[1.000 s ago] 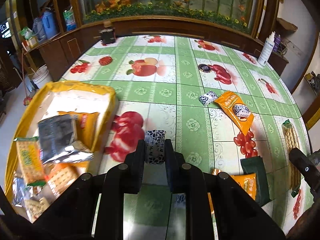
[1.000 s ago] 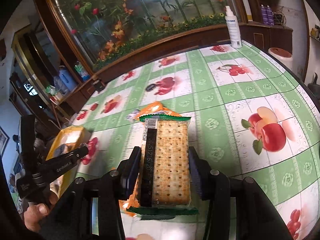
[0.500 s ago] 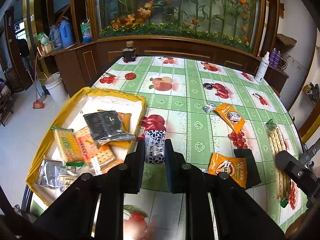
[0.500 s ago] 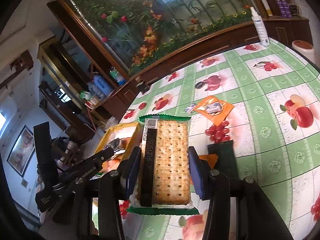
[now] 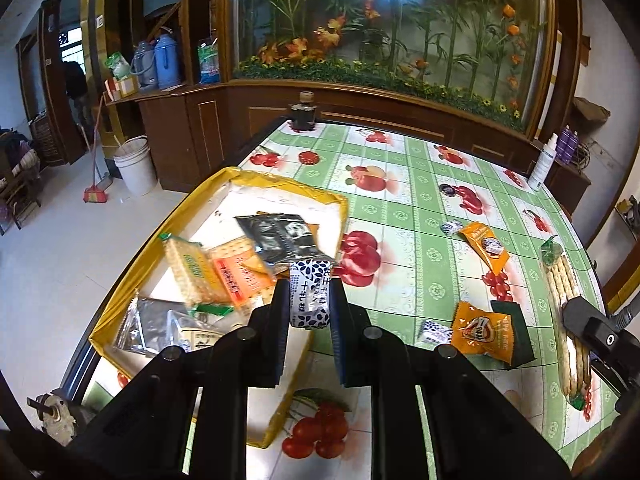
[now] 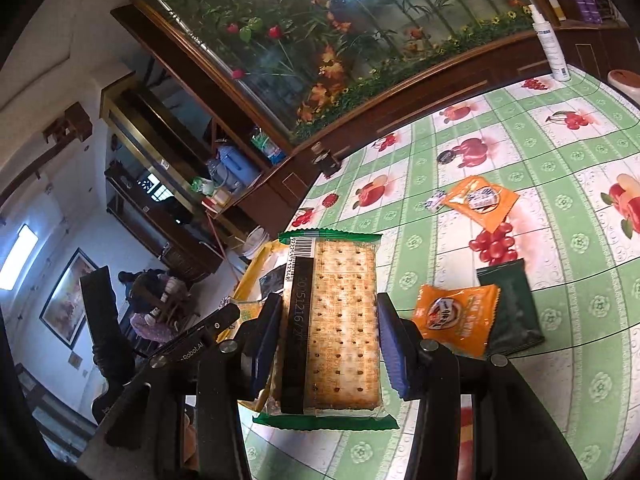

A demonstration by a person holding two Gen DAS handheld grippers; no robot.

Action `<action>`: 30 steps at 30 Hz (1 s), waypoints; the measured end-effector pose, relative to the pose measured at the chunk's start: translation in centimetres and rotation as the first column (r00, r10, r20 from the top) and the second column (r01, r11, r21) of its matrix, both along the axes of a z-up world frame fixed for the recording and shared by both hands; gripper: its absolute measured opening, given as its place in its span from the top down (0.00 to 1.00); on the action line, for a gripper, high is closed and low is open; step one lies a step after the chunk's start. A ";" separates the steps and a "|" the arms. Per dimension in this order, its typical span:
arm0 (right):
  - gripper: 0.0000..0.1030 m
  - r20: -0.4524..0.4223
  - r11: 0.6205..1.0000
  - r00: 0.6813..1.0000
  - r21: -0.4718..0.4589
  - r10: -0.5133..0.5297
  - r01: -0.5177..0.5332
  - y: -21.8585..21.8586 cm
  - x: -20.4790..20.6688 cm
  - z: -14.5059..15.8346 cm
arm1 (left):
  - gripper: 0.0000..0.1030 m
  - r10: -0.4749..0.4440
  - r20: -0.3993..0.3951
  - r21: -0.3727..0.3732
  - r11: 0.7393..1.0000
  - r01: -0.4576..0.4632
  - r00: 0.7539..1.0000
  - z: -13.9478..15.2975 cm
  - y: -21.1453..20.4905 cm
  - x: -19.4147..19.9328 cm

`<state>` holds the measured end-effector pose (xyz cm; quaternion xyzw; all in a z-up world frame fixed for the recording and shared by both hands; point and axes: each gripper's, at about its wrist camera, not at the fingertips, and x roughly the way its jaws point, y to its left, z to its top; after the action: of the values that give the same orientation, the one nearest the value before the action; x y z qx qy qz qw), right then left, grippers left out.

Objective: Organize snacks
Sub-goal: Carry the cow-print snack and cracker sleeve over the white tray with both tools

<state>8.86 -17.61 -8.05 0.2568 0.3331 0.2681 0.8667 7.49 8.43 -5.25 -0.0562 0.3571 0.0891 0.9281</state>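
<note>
A large glass display of artificial flowers in a dark wooden frame fills the far wall of the room, with a white tiled floor and a white bucket to the left. Below it spreads the table, covered in a green checked cloth printed with fruit. At its left edge sits a yellow tray (already piled with cracker and foil packets). The right gripper clamps a long cracker pack by its sides, long axis running straight away from the camera, barcode end farthest. The left gripper pinches a small blue-and-white patterned candy, upright between its fingers, above the tray's near right corner. Two orange packets, a dark green one and small candies lie loose on the cloth.
</note>
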 end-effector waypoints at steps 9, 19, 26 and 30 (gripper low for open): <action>0.54 -0.009 0.998 0.998 0.009 0.060 -0.060 3.1 0.6 0.2 | 0.84 0.045 0.009 -0.018 0.999 -0.045 0.999 0.0 3.0 -0.6; 0.54 -0.023 0.994 0.994 -0.013 0.111 -0.111 6.6 1.9 0.1 | 0.84 0.092 -0.001 -0.043 0.995 -0.092 0.996 -0.7 6.1 -0.7; 0.54 -0.042 0.989 0.989 -0.016 0.145 -0.146 8.9 3.4 -0.4 | 0.84 0.122 -0.011 -0.058 0.991 -0.123 0.992 -1.0 8.1 -0.6; 0.54 -0.054 0.986 0.985 -0.015 0.165 -0.166 10.3 4.3 -0.8 | 0.84 0.142 -0.015 -0.059 0.988 -0.143 0.990 -1.3 9.2 -0.3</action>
<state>13.20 -7.34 -8.87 0.2269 0.3784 0.3293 0.8348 7.15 17.59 -6.51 -0.1089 0.3598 0.1447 0.9153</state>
